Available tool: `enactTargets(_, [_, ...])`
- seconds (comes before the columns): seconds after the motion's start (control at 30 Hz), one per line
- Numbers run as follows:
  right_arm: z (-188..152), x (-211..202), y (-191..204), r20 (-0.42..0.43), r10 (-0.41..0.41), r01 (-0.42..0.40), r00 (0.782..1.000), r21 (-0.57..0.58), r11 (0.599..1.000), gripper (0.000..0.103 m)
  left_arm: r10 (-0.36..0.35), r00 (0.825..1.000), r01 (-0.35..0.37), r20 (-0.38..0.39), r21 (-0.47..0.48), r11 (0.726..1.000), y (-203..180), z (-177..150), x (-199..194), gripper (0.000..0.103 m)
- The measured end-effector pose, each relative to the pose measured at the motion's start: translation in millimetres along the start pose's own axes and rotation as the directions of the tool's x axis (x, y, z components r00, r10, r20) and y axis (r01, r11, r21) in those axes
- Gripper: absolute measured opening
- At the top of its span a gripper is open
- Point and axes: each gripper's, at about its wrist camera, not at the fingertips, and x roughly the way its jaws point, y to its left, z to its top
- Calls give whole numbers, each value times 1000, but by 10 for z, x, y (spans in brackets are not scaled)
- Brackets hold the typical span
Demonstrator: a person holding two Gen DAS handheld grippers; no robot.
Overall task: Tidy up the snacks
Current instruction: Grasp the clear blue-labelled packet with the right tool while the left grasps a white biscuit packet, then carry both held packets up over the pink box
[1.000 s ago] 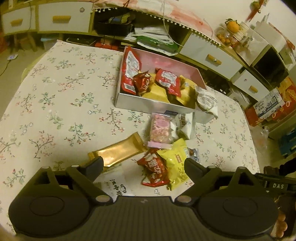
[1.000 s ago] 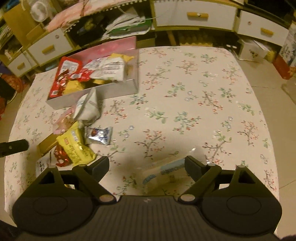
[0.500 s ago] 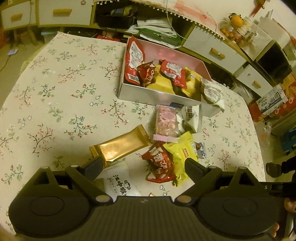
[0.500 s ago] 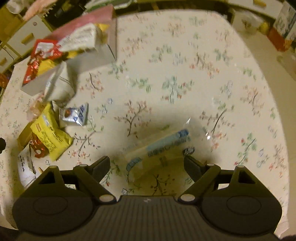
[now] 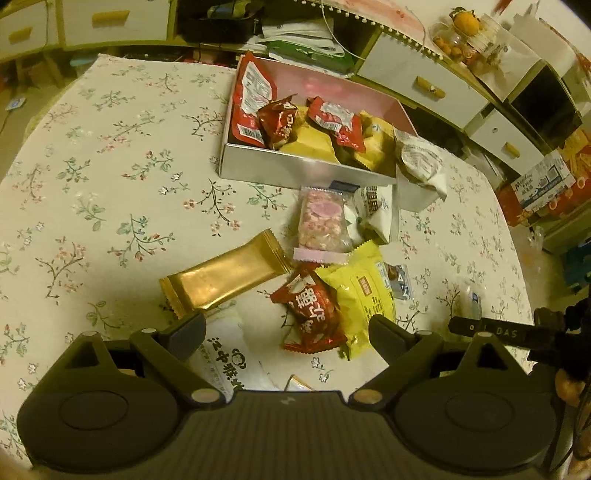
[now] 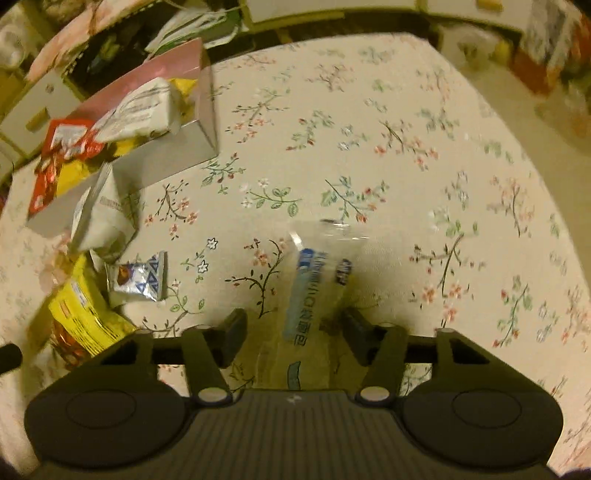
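A table point(image 5: 110, 177) under a floral cloth carries a box point(image 5: 303, 168) stuffed with snacks. Loose before the box lie a gold bar point(image 5: 225, 275), a pink packet point(image 5: 323, 221), a white packet point(image 5: 375, 212), a red packet point(image 5: 314, 310) and a yellow packet point(image 5: 364, 291). A clear packet point(image 6: 314, 291) lies apart on the cloth, and a small silver packet point(image 6: 138, 278) lies beside the yellow one.

Setting: a lived-in home, likely a living or dining room, under warm yellow light. Evidence: a table point(image 5: 110, 177) covered in a floral cloth; a pink box point(image 5: 314, 162) of packeted snacks on it, with loose packets point(image 5: 321, 221) just beside; low white drawers point(image 5: 417, 70) with yellow handles along the wall; an open shelf point(image 5: 295, 33) stuffed with papers and bags; oranges point(image 5: 466, 20) on the cabinet top; printed cartons point(image 5: 543, 181) on the floor by the table.
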Motion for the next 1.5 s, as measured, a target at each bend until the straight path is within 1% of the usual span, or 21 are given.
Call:
enactTargets(0.03, [4, -4, 21, 6, -12, 13, 1000, -30, 999, 39, 10, 1000, -10, 0, 2, 1000, 2, -10, 8, 97])
enactTargets(0.07, [-5, -13, 41, 13, -23, 24, 1000, -60, 998, 34, 23, 1000, -23, -2, 0, 1000, 11, -20, 21, 97])
enactTargets(0.13, [-20, -30, 97, 19, -24, 26, 1000, -101, 995, 28, 65, 998, -65, -9, -24, 998, 47, -70, 38, 97])
enactTargets(0.2, [-17, -45, 142, 14, -9, 11, 1000, -124, 992, 19, 108, 994, -108, -14, -41, 993, 68, -142, 60, 97])
enactTargets(0.27, [-19, -45, 182, 13, -2, 3, 1000, -140, 990, 18, 135, 991, -136, -28, -38, 990, 74, -203, 99, 97])
enactTargets(0.4, [-65, -59, 315, 33, -16, 22, 999, -205, 978, 17, 187, 981, -190, -57, -37, 981, 99, -287, 217, 97])
enactTargets(0.5, [-105, -108, 395, 57, -17, 30, 998, -242, 970, 17, 228, 971, -229, -72, -13, 973, 90, -348, 315, 95])
enactTargets(0.57, [-113, -141, 446, 83, -24, 46, 996, -267, 963, 17, 246, 967, -246, -64, 12, 969, 66, -390, 362, 94])
enactTargets(0.6, [-119, -163, 468, 97, -26, 52, 995, -280, 959, 17, 254, 966, -252, -49, 28, 967, 48, -407, 368, 91])
enactTargets(0.63, [-130, -173, 492, 105, -26, 55, 994, -287, 956, 17, 255, 966, -254, -36, 38, 967, 23, -419, 370, 88])
enactTargets(0.67, [-133, -187, 503, 112, -24, 56, 993, -292, 955, 17, 252, 967, -251, -26, 44, 967, 14, -420, 358, 80])
enactTargets(0.7, [-129, -191, 518, 118, -24, 58, 993, -296, 953, 17, 243, 970, -242, -18, 44, 969, 14, -415, 338, 69])
enactTargets(0.73, [-129, -201, 526, 125, -23, 60, 992, -300, 952, 17, 236, 972, -235, -12, 41, 971, 7, -410, 314, 63])
enactTargets(0.77, [-122, -209, 525, 132, -23, 62, 991, -304, 951, 17, 226, 974, -225, -8, 36, 974, 8, -403, 294, 54])
enactTargets(0.83, [-116, -228, 526, 144, -23, 67, 989, -310, 949, 16, 207, 978, -207, -12, 29, 978, 15, -384, 279, 53])
enactTargets(1.03, [-116, -280, 541, 169, -21, 74, 985, -312, 947, 16, 166, 986, -166, -5, 46, 985, -37, -383, 215, 53])
enactTargets(1.27, [-114, -375, 582, 215, -13, 84, 976, -327, 941, 16, 120, 992, -122, 31, 83, 989, -166, -359, 93, 53])
enactTargets(1.5, [-105, -468, 611, 274, -17, 113, 961, -336, 935, 16, 99, 990, -112, 96, 133, 985, -233, -331, -2, 53])
